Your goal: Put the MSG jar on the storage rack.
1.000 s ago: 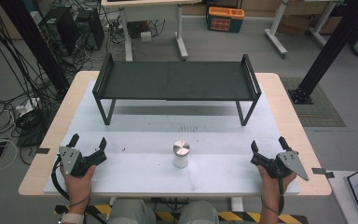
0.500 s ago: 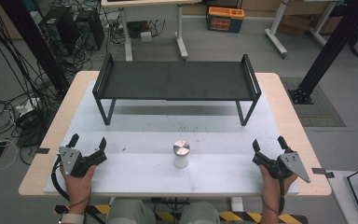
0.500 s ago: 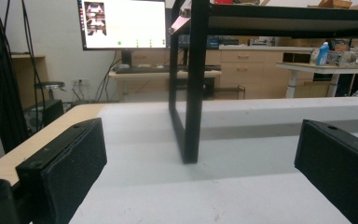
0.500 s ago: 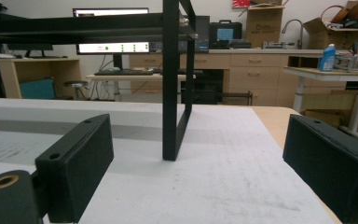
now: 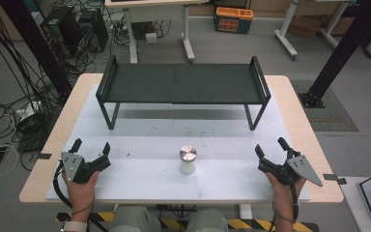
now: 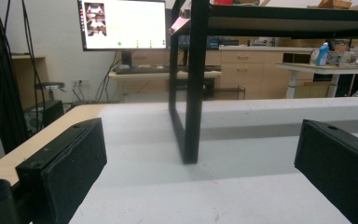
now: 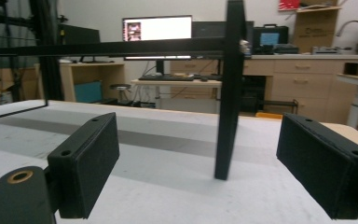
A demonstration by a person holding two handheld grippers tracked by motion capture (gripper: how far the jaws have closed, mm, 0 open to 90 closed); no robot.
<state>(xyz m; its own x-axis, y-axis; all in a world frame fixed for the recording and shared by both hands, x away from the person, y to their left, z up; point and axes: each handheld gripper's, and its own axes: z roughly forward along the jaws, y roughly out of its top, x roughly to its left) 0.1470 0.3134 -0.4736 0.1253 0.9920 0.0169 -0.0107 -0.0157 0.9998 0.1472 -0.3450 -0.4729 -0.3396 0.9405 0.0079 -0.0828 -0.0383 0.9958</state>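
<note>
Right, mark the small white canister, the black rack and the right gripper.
white canister (image 5: 188, 160), high view, on its white side just under the metal lid.
black rack (image 5: 183, 83), high view, on the middle of its flat top.
right gripper (image 5: 272, 149), high view, midway between its two fingertips.

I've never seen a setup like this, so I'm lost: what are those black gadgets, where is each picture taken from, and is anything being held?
A person sits at a table with a hand-held gripper in each hand: the left gripper and the right gripper. Each has two black fingers that open and close.

The high view looks down from above the person. The other two pictures come from small cameras riding on the grippers, looking out between their own fingers.

On the white surface stand a black metal rack and, nearer the person, a small white jar with a silver lid. Nothing is held: both grippers are open with nothing between the fingers, though the right one's fingers have just been closing.
</note>
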